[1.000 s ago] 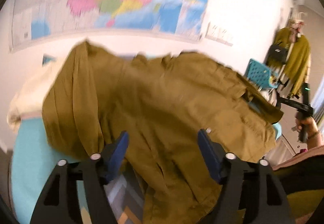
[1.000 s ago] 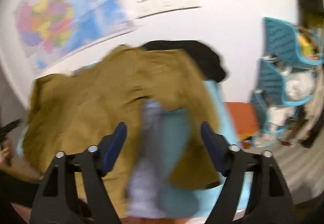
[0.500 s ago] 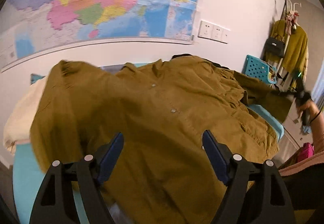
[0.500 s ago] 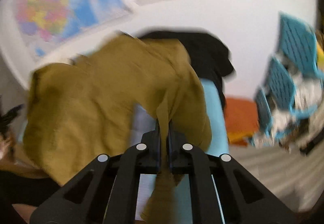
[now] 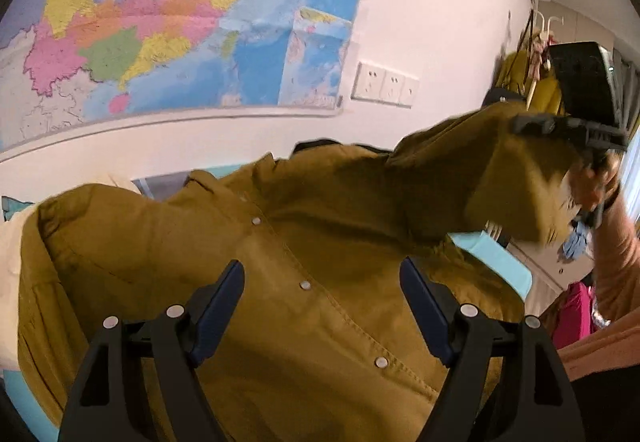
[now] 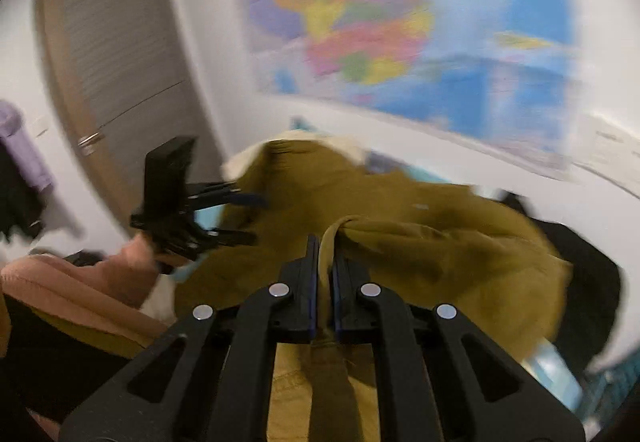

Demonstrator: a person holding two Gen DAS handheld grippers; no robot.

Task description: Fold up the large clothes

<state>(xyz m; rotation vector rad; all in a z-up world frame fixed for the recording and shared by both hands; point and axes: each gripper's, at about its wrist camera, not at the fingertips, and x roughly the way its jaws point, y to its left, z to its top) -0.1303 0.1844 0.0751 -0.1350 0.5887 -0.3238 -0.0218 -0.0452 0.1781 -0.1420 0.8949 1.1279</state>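
Your left gripper [image 5: 322, 306] hangs over the front of the mustard shirt [image 5: 280, 262] with its jaws wide apart and nothing between them; the button placket runs under the gap, but the pads are clear of the cloth. The shirt lies spread across the turquoise surface [image 5: 496, 262], buttons up, its left sleeve bunched toward the left edge beside a cream garment [image 5: 10, 262].

Further right, your right gripper [image 6: 326, 274] is clamped tight on a thin twist of the shirt's fabric, apparently the right sleeve or side, and holds it raised above the body of the shirt. I judge this to be the first side fold: the right side is being carried in toward the middle.

Next, lay that sleeve flat across the chest before letting go. Your free left gripper looks best used to pin the placket, so the body does not drag along.
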